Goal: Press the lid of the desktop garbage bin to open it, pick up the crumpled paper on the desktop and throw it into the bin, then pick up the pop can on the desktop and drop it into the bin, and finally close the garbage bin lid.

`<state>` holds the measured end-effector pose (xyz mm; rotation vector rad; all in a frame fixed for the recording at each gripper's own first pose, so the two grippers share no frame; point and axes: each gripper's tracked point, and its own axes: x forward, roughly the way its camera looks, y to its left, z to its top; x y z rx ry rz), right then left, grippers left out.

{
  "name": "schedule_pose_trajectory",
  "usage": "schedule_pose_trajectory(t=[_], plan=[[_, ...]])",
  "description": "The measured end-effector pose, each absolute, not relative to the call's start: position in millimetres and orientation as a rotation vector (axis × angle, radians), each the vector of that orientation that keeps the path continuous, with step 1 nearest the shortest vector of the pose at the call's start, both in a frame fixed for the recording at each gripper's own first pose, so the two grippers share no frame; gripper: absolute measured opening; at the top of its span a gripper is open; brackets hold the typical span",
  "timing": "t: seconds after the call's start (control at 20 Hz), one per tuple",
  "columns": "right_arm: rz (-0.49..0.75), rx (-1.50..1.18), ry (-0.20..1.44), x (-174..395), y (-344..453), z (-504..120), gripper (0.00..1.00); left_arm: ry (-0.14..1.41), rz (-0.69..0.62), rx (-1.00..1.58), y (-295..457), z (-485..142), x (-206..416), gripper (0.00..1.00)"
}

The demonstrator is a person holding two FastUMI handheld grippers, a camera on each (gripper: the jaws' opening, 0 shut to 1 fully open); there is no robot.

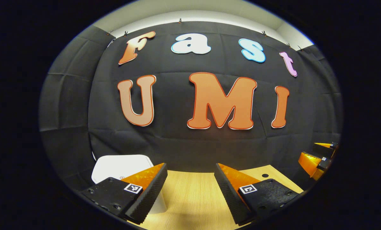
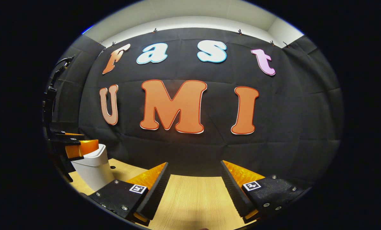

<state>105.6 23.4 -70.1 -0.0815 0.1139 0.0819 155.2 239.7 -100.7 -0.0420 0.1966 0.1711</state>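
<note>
A white desktop garbage bin (image 1: pixel 120 166) stands on the wooden table at the lower left of the left gripper view, its flat lid down. My left gripper (image 1: pixel 190 179) is open with nothing between its fingers, and its left finger hangs just in front of the bin. In the right gripper view the same bin (image 2: pixel 93 169) sits at the far left, with the left gripper (image 2: pixel 82 142) hovering right over its top. My right gripper (image 2: pixel 195 179) is open and empty above bare table. It also appears at the right edge of the left gripper view as the right gripper (image 1: pixel 315 152).
The light wooden table (image 1: pixel 193 198) runs back to the black cloth wall. A small round hole (image 1: pixel 265 175) marks the tabletop on the right, and another hole (image 2: pixel 113 167) lies beside the bin.
</note>
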Motion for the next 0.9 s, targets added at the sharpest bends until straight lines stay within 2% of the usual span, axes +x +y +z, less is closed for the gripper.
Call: schedule_pose_trajectory(t=[0.9], plan=[[0.064,-0.064,0.151,96.2,22.2,-83.8,0.93,0.109,0.159,-0.026,219.1,-95.4,157.7,0.94]])
